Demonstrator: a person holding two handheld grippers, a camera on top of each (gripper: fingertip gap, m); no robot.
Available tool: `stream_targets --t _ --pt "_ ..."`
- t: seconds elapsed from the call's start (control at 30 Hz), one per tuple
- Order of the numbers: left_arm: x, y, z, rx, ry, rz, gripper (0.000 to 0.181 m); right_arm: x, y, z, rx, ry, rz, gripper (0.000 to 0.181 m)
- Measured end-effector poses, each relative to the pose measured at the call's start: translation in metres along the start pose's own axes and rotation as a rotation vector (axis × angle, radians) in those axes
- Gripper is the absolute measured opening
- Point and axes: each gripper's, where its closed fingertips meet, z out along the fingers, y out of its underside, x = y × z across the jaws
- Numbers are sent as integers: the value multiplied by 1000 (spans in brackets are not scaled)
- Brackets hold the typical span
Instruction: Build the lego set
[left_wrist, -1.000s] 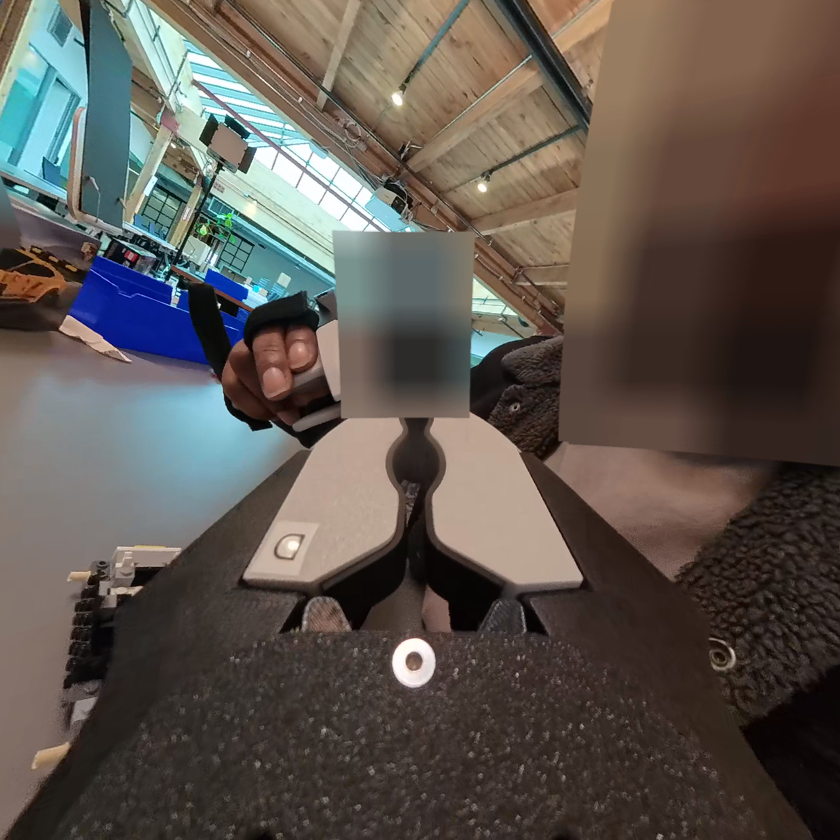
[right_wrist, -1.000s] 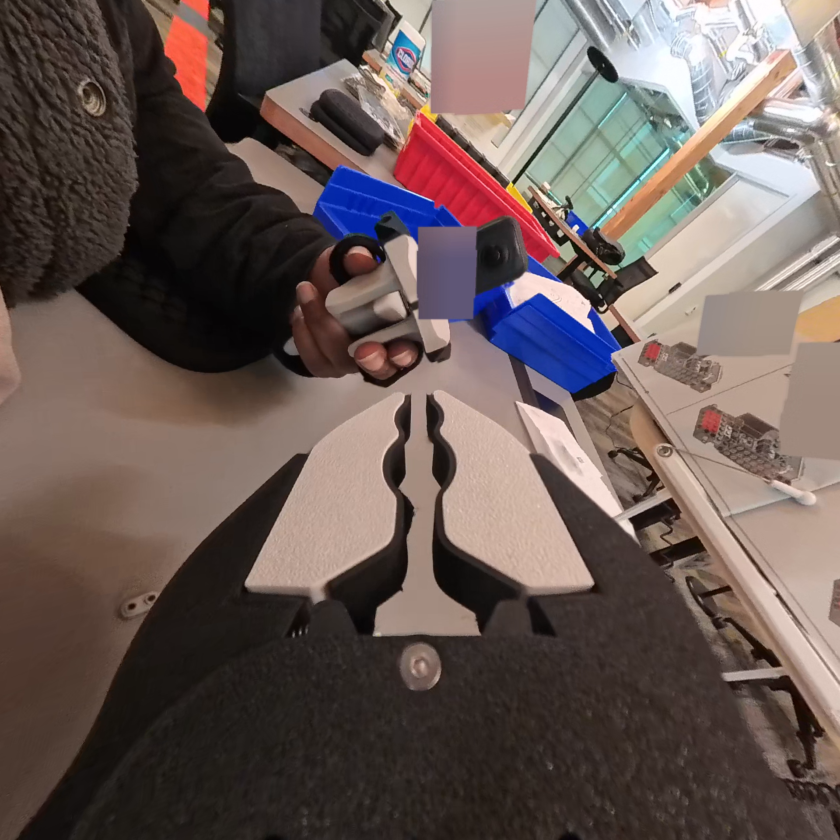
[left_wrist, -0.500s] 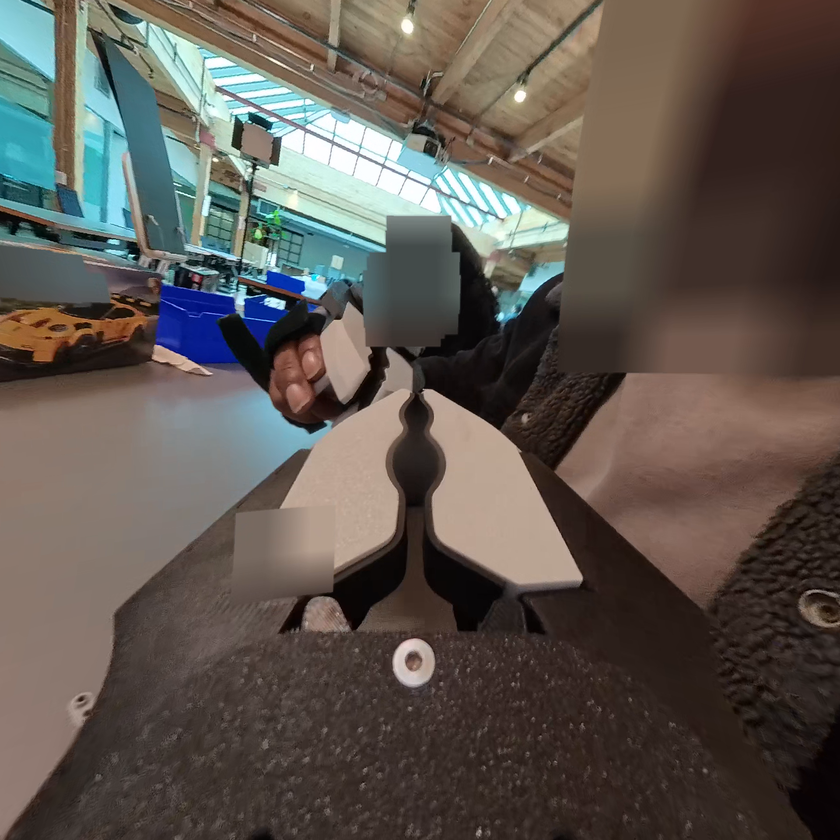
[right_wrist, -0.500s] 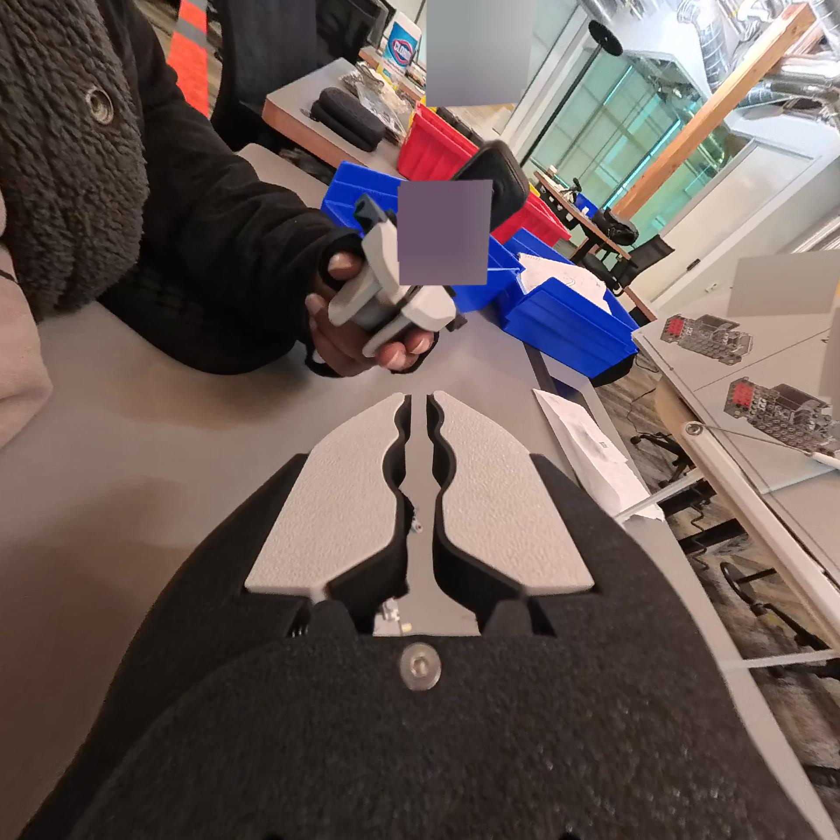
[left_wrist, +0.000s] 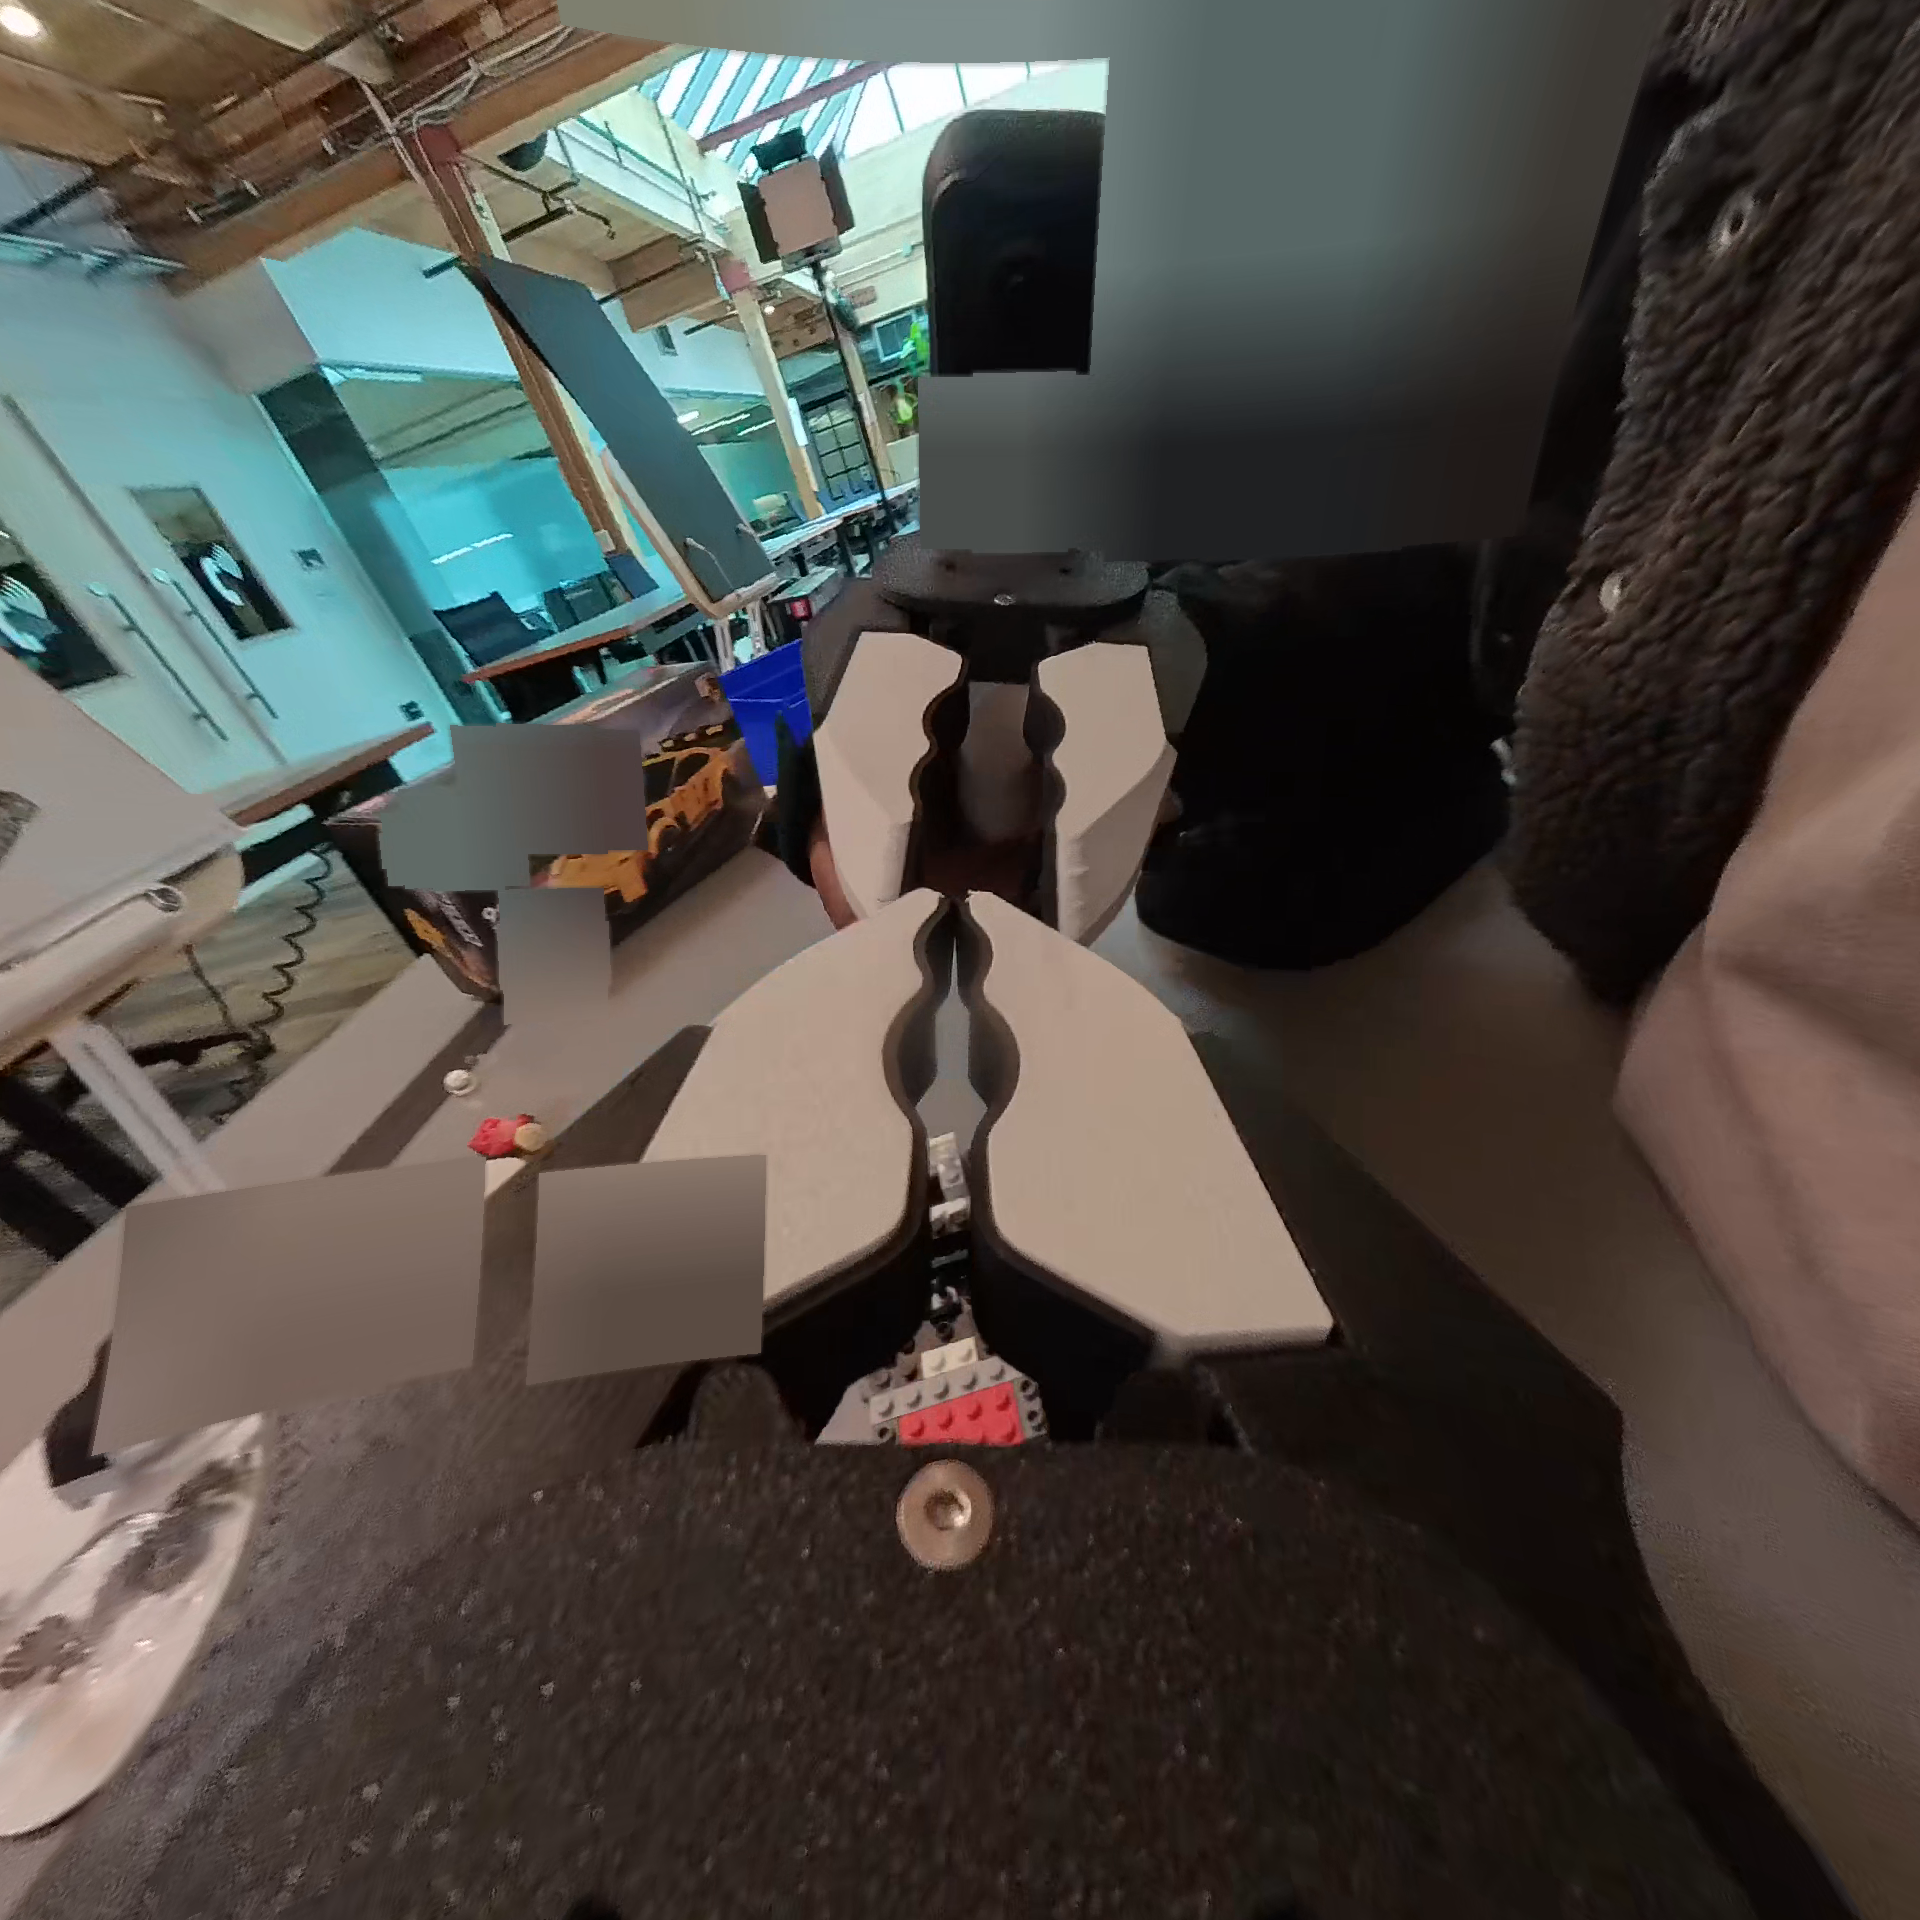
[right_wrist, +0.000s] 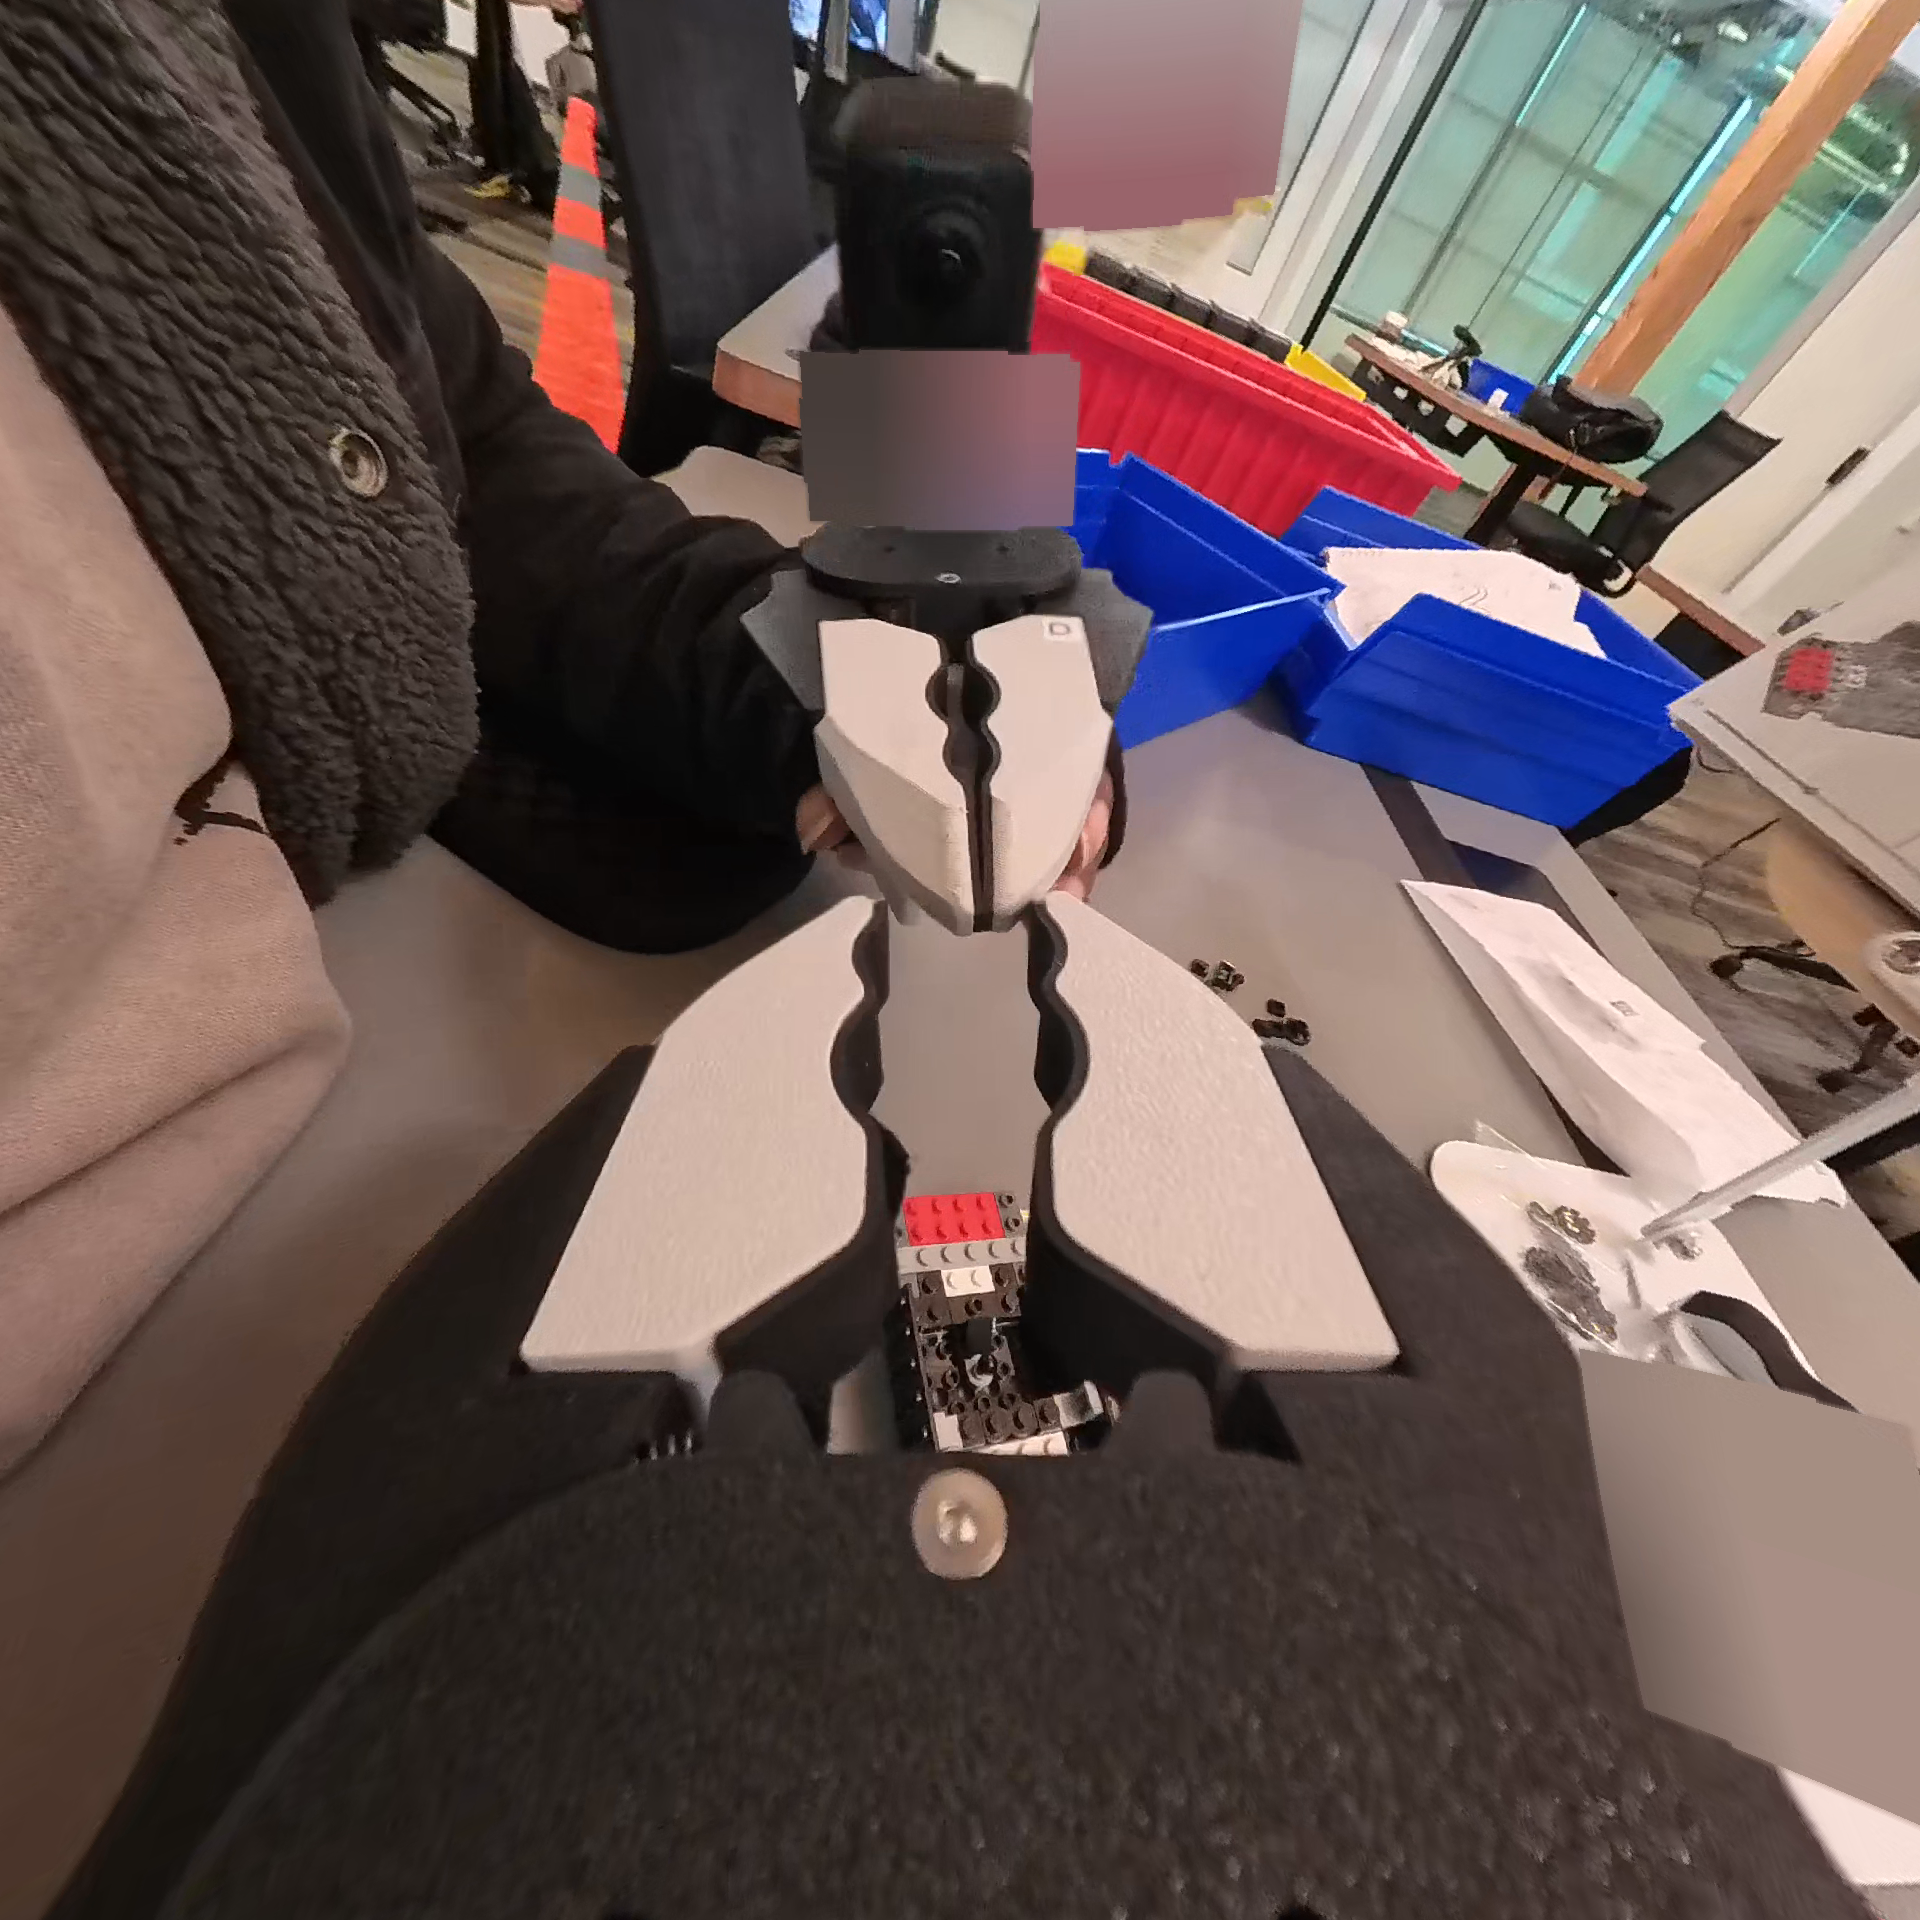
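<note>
The partly built lego model (right_wrist: 971, 1314), a grey-and-black body capped by a red studded plate, lies on the grey table (right_wrist: 1278, 831) directly beneath both grippers. Its long axis seems to run along the line between them, red end toward the left one. The right gripper (right_wrist: 956, 925) stands with fingers apart, the model showing through the gap near their roots, below rather than between them. The left gripper (left_wrist: 954, 914) faces it tip to tip, fingers together on nothing. The right looks better placed to descend and grasp.
</note>
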Motion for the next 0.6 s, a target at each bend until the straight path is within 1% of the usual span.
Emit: stream_targets --t 0.07,0.23,0.43,0.47,0.53,0.6 --pt "0 1 1 -19 -19 45 1 2 0 -1 5 13 4 22" --pt "1 3 3 -68 -52 115 0 2 2 -2 3 24 -1 22" --pt "4 12 8 -161 -54 83 0 -1 12 -6 -19 34 9 21" --pt "4 12 8 -159 -60 92 0 0 13 -8 -32 46 1 17" --pt "1 15 5 -174 -70 99 0 3 24 -17 -98 58 -13 17" --pt "-4 18 1 -194 -84 107 0 -6 45 -28 -206 -2 20 18"
